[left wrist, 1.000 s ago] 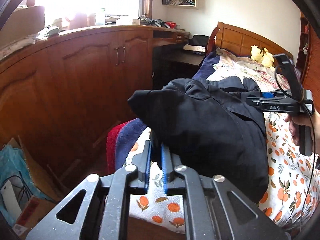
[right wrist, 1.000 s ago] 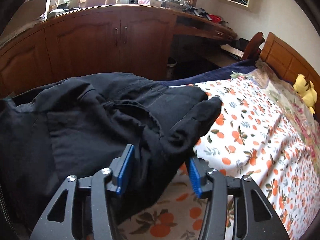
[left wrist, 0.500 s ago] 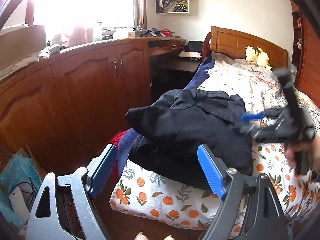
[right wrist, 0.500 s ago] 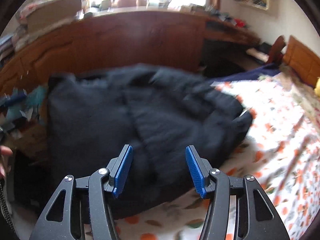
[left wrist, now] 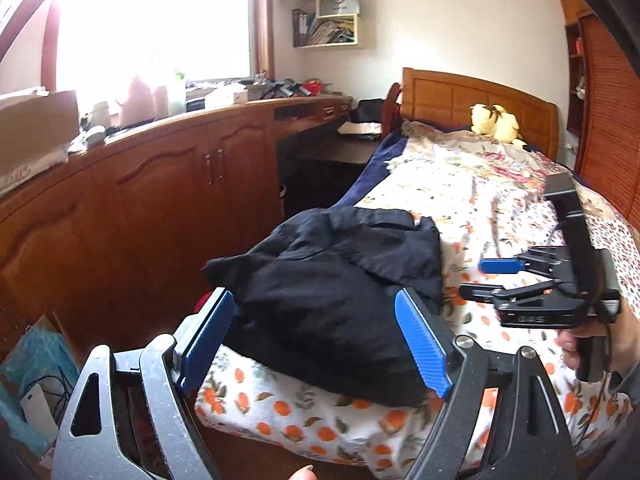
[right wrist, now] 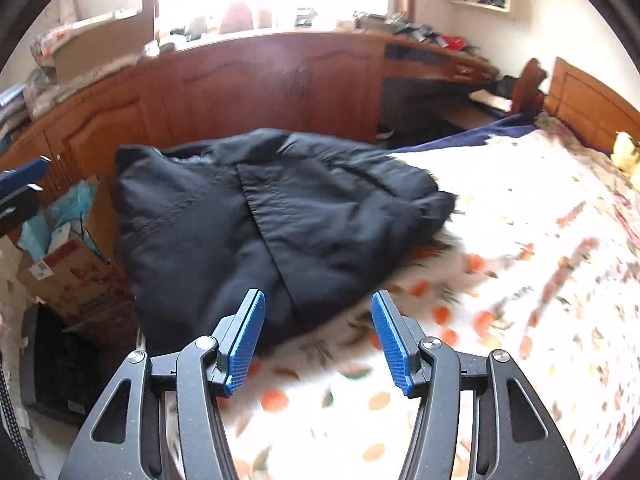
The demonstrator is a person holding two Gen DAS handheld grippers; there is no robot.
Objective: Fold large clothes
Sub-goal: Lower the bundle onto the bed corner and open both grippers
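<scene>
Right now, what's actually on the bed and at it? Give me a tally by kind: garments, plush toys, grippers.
Garments: 1, the black jacket, lying bundled at the bed's foot corner.
Plush toys: 1, the yellow plush toy by the headboard.
Grippers: 2, the left gripper and the right gripper, both open, nothing between the pads.
Total: 4

Left gripper (left wrist: 320,344) and right gripper (right wrist: 318,340) jaws apart, empty.

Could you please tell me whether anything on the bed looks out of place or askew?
Yes: the black garment lies in a rumpled, uneven bundle at the bed's foot corner, one edge poking past the mattress edge. Nothing looks spilled or damaged.
</scene>
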